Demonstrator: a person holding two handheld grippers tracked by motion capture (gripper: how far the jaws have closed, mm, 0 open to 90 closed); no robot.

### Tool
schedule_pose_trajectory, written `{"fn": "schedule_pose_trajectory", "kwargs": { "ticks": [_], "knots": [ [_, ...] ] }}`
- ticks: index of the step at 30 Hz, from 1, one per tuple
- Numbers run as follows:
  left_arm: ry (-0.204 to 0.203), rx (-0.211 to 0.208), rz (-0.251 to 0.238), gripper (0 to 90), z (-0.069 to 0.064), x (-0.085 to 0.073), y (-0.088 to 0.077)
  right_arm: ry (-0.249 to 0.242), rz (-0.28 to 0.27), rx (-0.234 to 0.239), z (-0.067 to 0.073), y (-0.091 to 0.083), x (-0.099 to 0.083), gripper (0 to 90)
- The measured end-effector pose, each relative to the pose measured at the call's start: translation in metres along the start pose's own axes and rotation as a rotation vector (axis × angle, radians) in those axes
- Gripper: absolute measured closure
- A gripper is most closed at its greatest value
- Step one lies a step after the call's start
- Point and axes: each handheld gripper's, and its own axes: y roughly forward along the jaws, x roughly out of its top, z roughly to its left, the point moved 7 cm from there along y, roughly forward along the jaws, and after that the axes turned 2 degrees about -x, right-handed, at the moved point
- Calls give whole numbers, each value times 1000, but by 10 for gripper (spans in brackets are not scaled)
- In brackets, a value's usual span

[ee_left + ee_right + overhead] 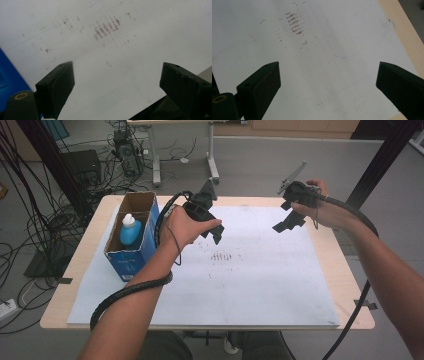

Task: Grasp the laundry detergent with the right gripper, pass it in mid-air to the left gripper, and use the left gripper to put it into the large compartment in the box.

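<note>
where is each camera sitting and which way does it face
High view: above the person's side, looking forward and down at the table; both forearms, left gripper and right gripper show.
Left gripper view: on the left gripper, looking down at the white sheet between open jaws.
Right gripper view: on the right gripper, same sheet, open jaws.
Shared: the brown smudge marks.

The blue box (pixel 10 80) is cut off by the left gripper view's edge; its bottle (pixel 130 231) sits half-hidden inside.

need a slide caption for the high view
Two open hand-held grippers, left gripper and right gripper, above a white board; blue bottle in cardboard box.
</note>
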Motion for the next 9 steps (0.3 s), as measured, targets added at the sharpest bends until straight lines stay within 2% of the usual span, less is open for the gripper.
{"fn": "schedule_pose_trajectory", "kwargs": {
  "ticks": [9],
  "knots": [
    [0, -19, -9, 130, -3, 0, 1, 9, -10, -3, -2, 1, -3, 57]
  ]
}}
